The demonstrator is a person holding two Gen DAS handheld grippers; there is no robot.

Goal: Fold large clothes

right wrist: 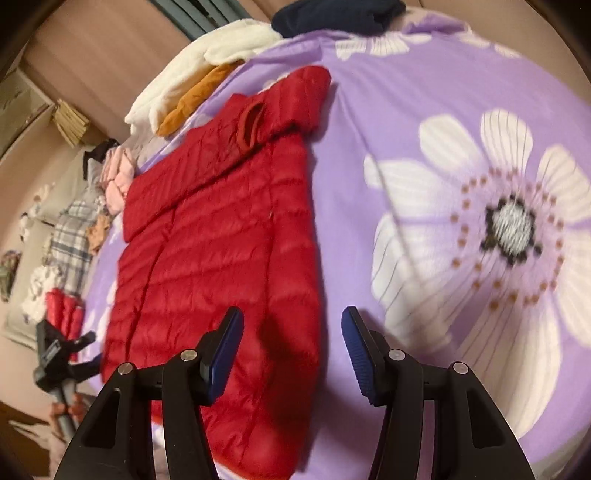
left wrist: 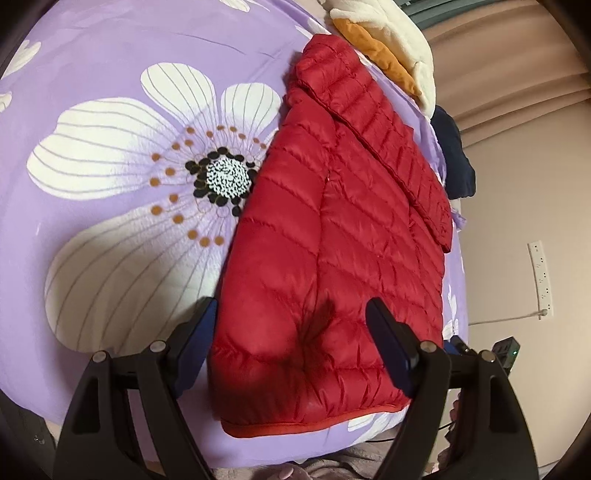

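Left tool (left wrist: 291, 325) jaws wide, right tool (right wrist: 291, 332) jaws parted, both empty

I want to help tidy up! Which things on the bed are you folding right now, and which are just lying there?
For the job:
- red quilted puffer jacket, laid flat on the purple flowered bedsheet
- left gripper and right gripper, both open above the jacket's hem

Just lying about:
- cream fleece garment
- orange-brown cloth
- dark navy garment
- white wall power strip
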